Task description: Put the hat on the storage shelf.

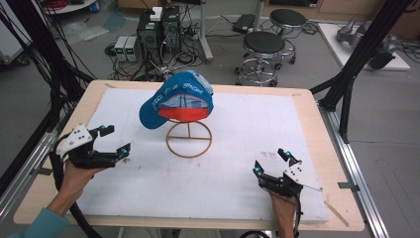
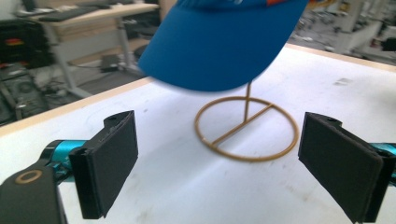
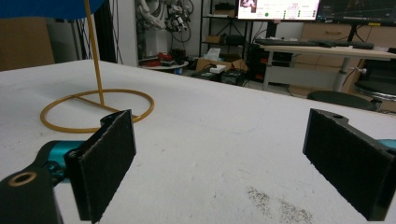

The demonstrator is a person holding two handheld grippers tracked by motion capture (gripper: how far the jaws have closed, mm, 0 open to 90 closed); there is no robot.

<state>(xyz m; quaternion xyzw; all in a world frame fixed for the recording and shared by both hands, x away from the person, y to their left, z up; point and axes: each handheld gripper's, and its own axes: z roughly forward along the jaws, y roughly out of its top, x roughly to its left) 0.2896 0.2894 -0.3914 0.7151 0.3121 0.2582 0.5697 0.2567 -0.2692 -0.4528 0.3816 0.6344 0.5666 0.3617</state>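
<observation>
Blue cap [image 1: 178, 99] with white lettering and an orange underbrim sits on a gold wire stand [image 1: 188, 138] mid-desk [image 1: 247, 134]. Left gripper [image 1: 115, 140] and right gripper [image 1: 273, 161] flank it, jaws spread wide, gripping nothing.

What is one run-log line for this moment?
left gripper: open, nothing held | right gripper: open, nothing held | blue cap: on wire stand

high view looks down from behind both hand-held grippers; each gripper view looks low along the counter [image 1: 302, 106], sharing the wire stand [image 2: 246, 129] ahead.
</observation>
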